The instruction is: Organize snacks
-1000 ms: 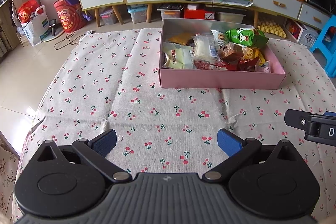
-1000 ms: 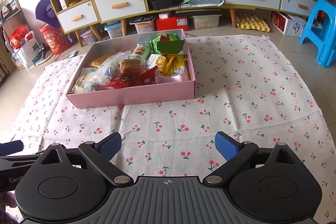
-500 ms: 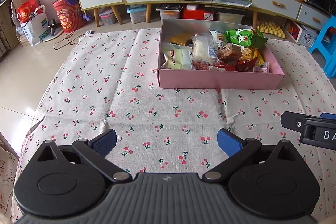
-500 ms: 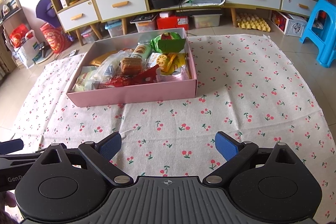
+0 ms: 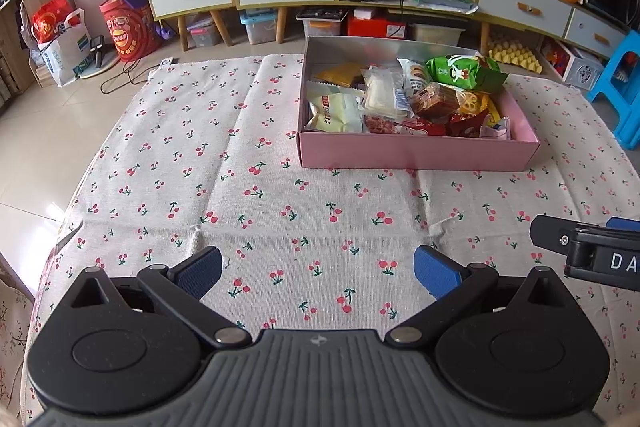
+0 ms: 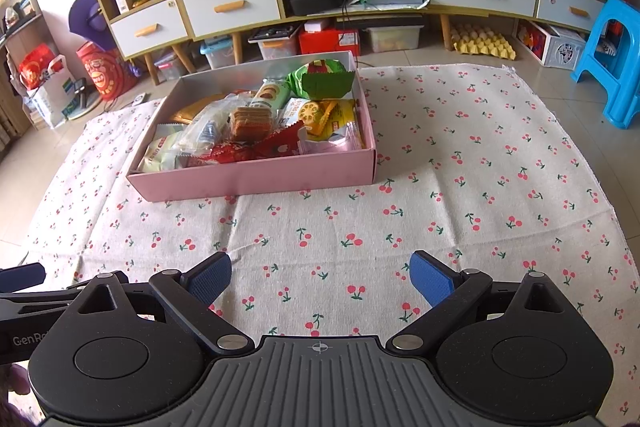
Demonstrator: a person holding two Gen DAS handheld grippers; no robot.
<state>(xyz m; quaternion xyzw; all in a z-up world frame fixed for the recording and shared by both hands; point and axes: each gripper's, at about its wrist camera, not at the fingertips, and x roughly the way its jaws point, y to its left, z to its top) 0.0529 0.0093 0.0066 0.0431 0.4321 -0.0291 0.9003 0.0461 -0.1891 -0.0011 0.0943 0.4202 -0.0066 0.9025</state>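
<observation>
Not much going on over the last second, honestly. Both claws sit in nearly the same place; going by how the pink box [image 5: 416, 155] has slid a touch lower in the left view, I'd say the left claw [image 5: 318, 273] has crept a little closer or tipped up slightly. Nothing got picked up or set down.

Both the left claw and the right claw [image 6: 320, 279] are spread wide with nothing between the blue pads, hovering over the cherry-print cloth [image 6: 460, 163] on the bench. All the snacks [image 6: 256, 123] I can spot are piled inside the box, and the cloth around it is bare. So either everything's been tidied in and they're backing off, or the pile in there is about to get sorted. Can't call it from here.

View differences: the left camera shows the box's left side and the green bag [image 5: 464, 73] at the far right corner, plus the right claw's tip poking in at the edge. The right camera shows the open stretch of cloth right of the box and a blue stool [image 6: 612, 63].
</observation>
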